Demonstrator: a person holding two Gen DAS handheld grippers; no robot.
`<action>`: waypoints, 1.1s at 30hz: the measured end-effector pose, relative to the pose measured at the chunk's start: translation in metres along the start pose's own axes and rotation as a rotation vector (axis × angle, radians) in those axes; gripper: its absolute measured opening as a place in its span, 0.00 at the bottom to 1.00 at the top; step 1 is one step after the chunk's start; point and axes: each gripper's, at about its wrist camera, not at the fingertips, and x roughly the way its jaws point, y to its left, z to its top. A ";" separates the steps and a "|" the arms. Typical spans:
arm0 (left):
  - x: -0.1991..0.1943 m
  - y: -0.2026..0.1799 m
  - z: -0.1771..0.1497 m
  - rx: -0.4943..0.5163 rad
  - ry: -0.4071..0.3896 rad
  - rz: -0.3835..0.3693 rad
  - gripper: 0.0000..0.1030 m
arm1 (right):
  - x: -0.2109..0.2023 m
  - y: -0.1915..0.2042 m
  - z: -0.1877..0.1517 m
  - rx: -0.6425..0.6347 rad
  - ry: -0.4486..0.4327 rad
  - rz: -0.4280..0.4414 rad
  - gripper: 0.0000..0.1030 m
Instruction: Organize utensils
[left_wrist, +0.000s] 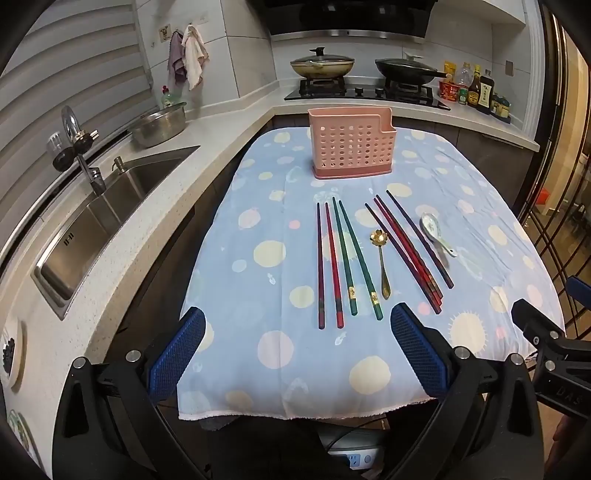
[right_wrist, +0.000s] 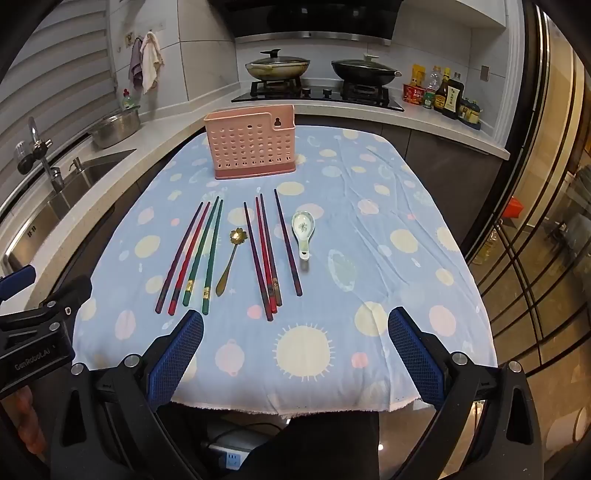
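A pink perforated utensil holder (left_wrist: 351, 146) (right_wrist: 251, 146) stands at the far end of the table. In front of it lie several chopsticks in two groups: purple, red and green ones on the left (left_wrist: 340, 262) (right_wrist: 192, 258), purple and red ones on the right (left_wrist: 410, 247) (right_wrist: 267, 251). A gold flower-bowl spoon (left_wrist: 381, 262) (right_wrist: 229, 258) lies between the groups. A white ceramic spoon (left_wrist: 436, 229) (right_wrist: 303, 230) lies at the right. My left gripper (left_wrist: 297, 332) and right gripper (right_wrist: 295, 332) are both open and empty above the near table edge.
The table wears a blue dotted cloth (left_wrist: 258, 295) (right_wrist: 388, 221). A counter with a steel sink (left_wrist: 99, 218) runs along the left. A stove with two lidded pans (left_wrist: 362, 68) and sauce bottles (left_wrist: 476, 88) are behind. A power strip (right_wrist: 229, 458) lies on the floor below.
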 end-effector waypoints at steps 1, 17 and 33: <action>0.000 0.000 0.000 -0.001 0.001 0.001 0.93 | 0.000 0.000 0.000 0.001 0.000 0.001 0.93; 0.000 -0.001 0.002 0.020 0.004 0.012 0.93 | 0.000 -0.003 0.002 0.000 0.007 -0.004 0.93; 0.006 -0.001 0.001 0.025 0.006 0.020 0.93 | -0.001 -0.002 0.003 -0.002 0.005 -0.005 0.93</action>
